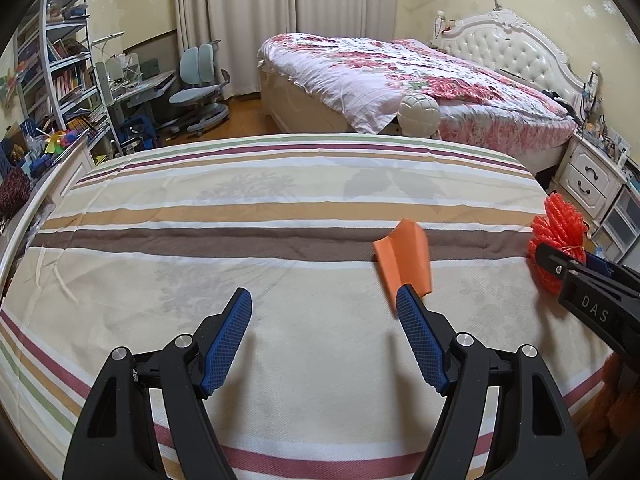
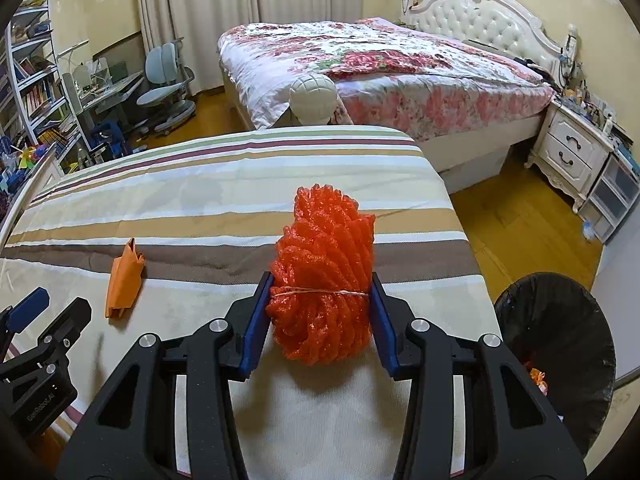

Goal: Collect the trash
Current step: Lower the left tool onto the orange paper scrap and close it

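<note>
My right gripper (image 2: pixel 320 292) is shut on an orange foam net bundle (image 2: pixel 324 272) tied with a thin string, held over the striped bed (image 2: pixel 200 184). The bundle also shows at the right edge of the left wrist view (image 1: pixel 556 232). A folded orange paper scrap (image 1: pixel 404 258) lies on the bed just beyond my left gripper's right fingertip; it also shows in the right wrist view (image 2: pixel 124 280). My left gripper (image 1: pixel 324 300) is open and empty above the sheet.
A black-lined trash bin (image 2: pixel 560 344) with some scraps inside stands on the wooden floor right of the bed. A second bed with a floral quilt (image 1: pixel 400 76) lies beyond. A desk, chair (image 1: pixel 200 88) and bookshelf are at the far left; a white nightstand (image 2: pixel 568 152) at right.
</note>
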Tool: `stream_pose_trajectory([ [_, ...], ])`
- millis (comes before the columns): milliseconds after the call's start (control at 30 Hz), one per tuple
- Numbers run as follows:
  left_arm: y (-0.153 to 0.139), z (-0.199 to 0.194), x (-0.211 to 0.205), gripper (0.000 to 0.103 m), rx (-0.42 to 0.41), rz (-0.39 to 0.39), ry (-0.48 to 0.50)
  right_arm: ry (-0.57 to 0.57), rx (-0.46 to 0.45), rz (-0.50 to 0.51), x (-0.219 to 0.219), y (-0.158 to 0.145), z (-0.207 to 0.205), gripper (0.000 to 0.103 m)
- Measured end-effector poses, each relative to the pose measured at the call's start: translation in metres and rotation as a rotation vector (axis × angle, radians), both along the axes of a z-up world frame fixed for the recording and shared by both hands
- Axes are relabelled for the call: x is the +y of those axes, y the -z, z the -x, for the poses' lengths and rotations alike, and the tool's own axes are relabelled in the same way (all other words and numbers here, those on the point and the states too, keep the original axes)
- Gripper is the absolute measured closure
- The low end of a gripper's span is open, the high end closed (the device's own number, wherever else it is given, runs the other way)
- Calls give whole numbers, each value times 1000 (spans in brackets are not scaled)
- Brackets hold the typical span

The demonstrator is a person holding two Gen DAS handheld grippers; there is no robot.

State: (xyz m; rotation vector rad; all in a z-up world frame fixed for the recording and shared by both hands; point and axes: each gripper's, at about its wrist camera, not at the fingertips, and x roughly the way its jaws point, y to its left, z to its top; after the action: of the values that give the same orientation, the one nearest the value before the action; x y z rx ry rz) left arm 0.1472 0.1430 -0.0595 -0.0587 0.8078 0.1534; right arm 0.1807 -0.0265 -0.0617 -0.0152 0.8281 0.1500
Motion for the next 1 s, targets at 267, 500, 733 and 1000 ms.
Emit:
stream_pose_trajectory([
  [267, -1, -8, -18, 29, -17, -13, 34, -6, 9, -34, -5, 1, 0, 59],
  [500, 2, -24, -29, 32, 16, -39, 35, -6, 21, -58, -8, 3, -3, 58],
  [733, 11, -34, -29, 57, 77, -16, 60, -6, 22, -57, -7, 3, -3, 58],
  [1000, 11, -30, -29, 75, 71, 2, 71, -4, 17, -57, -7, 3, -3, 58],
])
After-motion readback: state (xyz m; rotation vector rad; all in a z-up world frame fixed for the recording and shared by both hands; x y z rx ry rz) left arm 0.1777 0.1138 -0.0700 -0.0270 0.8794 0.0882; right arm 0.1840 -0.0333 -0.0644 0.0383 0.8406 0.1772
